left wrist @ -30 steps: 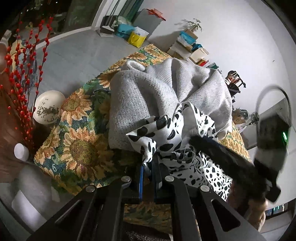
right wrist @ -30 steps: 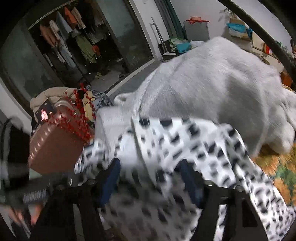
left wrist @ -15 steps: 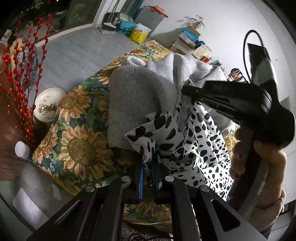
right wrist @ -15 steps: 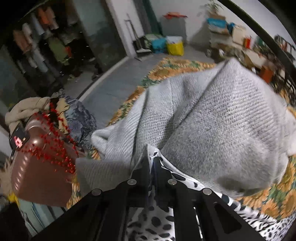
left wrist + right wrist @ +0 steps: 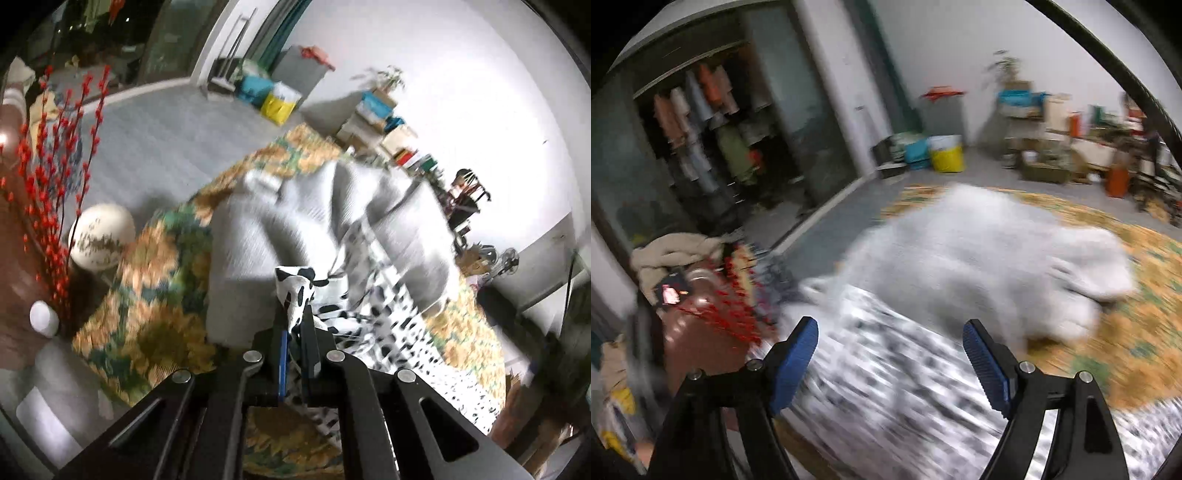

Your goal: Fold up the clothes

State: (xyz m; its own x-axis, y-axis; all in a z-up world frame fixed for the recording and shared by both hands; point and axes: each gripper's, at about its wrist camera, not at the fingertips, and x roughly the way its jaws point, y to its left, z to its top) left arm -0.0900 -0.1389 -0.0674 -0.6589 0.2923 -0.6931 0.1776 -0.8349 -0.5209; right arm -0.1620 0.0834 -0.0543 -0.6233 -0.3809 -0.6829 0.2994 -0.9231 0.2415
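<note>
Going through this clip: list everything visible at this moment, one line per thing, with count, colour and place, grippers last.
Spotted garment: one, white with black spots, on the sunflower cloth, a corner pinched in the left gripper.
Knit garment: one, grey, heaped behind the spotted one.
Sunflower cloth: one, yellow-green, under both garments.
Berry branches: one bunch, red, at left.
Round vase: one, cream, beside the branches.
Yellow bag: one, on the floor by the far wall.
Hanging clothes: several, mixed colours, behind the glass.
Left gripper: black, blue pads, shut on the spotted garment.
Right gripper: black, blue pads, just opened, nothing gripped.
</note>
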